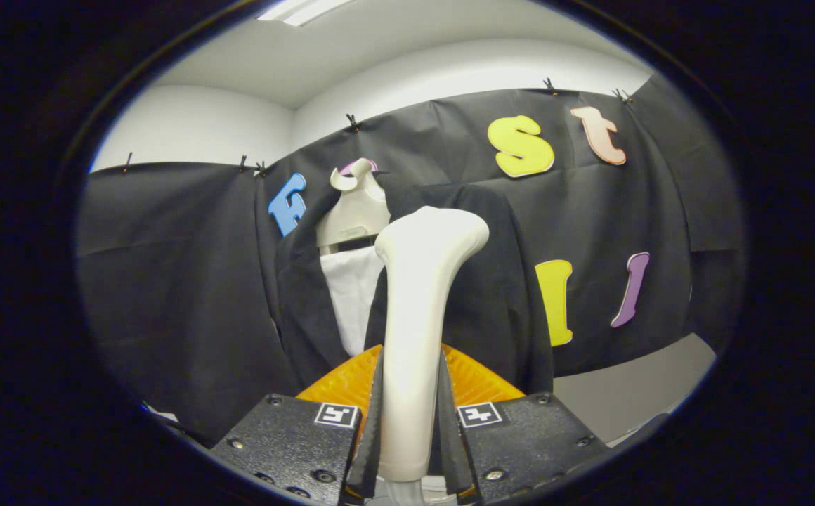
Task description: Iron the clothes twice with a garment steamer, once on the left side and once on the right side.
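My gripper (411, 393) is shut on the white handle of a garment steamer (418, 309), which stands upright between the fingers with its wide head at the top, up at the jacket's chest. Just beyond it a dark jacket (492, 281) hangs open on a cream hanger bust (353, 211), with a white shirt (351, 295) showing inside. The steamer head lies over the jacket's right front panel as I see it. Whether the head touches the cloth I cannot tell.
An orange ribbed part (341, 383) sits just behind my fingers at the jacket's lower hem. A grey table surface (632, 393) lies to the lower right. Black cloth walls (168, 281) close in behind and to the left.
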Demonstrator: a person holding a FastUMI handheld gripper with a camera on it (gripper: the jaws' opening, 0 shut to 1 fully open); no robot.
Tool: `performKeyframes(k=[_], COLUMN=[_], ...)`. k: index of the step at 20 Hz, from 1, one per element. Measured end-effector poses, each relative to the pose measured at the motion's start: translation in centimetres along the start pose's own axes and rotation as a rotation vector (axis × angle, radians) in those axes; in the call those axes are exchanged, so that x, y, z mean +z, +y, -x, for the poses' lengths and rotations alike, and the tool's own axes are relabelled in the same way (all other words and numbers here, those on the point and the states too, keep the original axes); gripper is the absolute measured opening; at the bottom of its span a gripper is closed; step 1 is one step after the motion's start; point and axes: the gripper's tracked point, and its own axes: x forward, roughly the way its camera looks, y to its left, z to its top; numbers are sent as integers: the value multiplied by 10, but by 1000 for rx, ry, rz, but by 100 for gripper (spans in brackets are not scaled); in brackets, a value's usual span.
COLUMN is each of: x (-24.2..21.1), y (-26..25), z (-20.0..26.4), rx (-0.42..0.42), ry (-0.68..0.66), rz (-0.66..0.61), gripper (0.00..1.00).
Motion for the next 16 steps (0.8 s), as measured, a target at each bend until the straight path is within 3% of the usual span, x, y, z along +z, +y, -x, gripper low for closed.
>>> performKeyframes(k=[16], x=[-90], y=[-20], z=[13], rx=[-26], ry=[162], rz=[2], gripper=[39])
